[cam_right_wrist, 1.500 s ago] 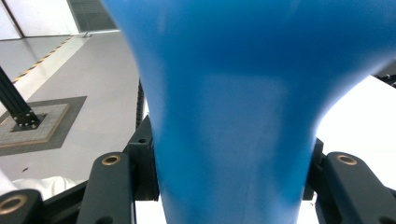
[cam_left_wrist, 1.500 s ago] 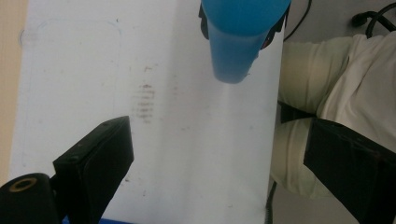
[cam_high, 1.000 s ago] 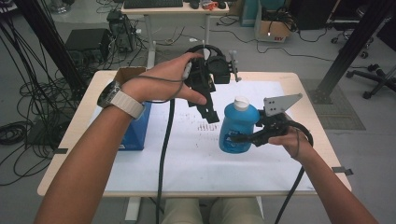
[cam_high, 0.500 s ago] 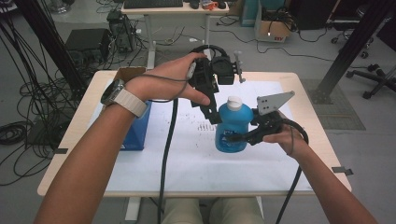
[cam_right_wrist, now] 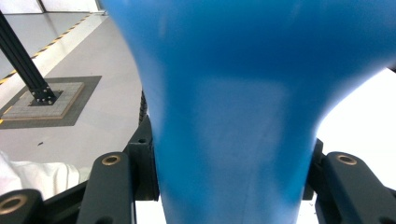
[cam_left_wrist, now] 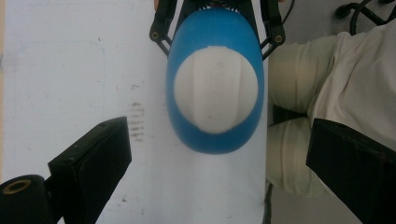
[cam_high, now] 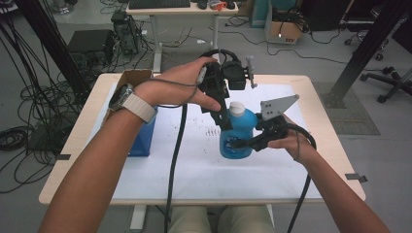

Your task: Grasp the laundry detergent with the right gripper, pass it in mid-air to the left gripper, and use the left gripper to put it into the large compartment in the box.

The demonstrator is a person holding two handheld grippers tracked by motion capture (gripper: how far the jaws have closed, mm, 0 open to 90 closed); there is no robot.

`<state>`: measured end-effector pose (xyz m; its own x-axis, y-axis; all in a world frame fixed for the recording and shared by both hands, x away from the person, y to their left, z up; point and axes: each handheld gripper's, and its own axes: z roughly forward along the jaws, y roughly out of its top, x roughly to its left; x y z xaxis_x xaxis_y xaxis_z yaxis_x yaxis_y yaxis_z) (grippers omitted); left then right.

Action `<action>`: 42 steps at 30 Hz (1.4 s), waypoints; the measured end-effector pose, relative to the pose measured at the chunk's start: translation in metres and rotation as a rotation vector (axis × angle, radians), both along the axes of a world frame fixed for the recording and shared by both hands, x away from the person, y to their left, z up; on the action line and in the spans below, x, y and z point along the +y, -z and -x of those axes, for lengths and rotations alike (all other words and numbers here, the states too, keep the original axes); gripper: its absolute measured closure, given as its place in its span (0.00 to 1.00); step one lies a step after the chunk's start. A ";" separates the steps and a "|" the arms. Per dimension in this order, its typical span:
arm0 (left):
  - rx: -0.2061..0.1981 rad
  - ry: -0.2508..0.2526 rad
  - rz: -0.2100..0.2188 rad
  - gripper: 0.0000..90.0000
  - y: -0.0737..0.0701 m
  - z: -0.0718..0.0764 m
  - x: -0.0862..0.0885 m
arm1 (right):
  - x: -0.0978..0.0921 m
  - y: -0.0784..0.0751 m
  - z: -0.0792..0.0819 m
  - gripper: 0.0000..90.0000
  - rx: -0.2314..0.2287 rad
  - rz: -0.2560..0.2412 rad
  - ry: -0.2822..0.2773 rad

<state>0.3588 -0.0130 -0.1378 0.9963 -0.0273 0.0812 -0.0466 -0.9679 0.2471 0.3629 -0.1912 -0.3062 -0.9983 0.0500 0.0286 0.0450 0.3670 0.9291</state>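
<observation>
A blue bottle (cam_high: 237, 138) with a white cap (cam_high: 236, 108) stands upright over the white sheet. My right gripper (cam_high: 241, 143) is shut on its lower body from the right; in the right gripper view the blue bottle (cam_right_wrist: 224, 107) sits between the jaws of the right gripper (cam_right_wrist: 229, 186). My left gripper (cam_high: 225, 121) points down just left of the cap, open. In the left gripper view the white cap (cam_left_wrist: 215, 91) is seen from above, ahead of the spread jaws of the left gripper (cam_left_wrist: 219, 140). I cannot tell whether the bottle touches the table.
A white sheet (cam_high: 194, 170) with dark specks (cam_high: 212, 131) covers the wooden table (cam_high: 77, 145). A blue box (cam_high: 143, 138) and an open cardboard box (cam_high: 133, 77) stand at the left. Black cables hang off the near edge.
The right gripper has carried the bottle a little left. The left gripper has shifted right and down, so its jaws now hang beside the cap.
</observation>
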 end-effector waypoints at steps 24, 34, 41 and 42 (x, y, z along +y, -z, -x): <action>0.009 0.005 -0.004 0.08 0.006 -0.005 -0.003 | 0.009 0.002 0.002 0.48 0.017 0.032 -0.009; 0.011 -0.008 0.000 0.08 0.007 -0.004 -0.003 | 0.009 0.002 0.002 0.48 0.029 0.028 0.003; 0.012 -0.010 0.000 0.08 0.007 -0.003 -0.003 | 0.008 0.001 0.001 0.48 0.017 0.035 -0.007; 0.008 -0.011 -0.001 0.08 0.007 -0.003 -0.003 | 0.008 0.001 0.000 0.48 0.010 0.031 -0.009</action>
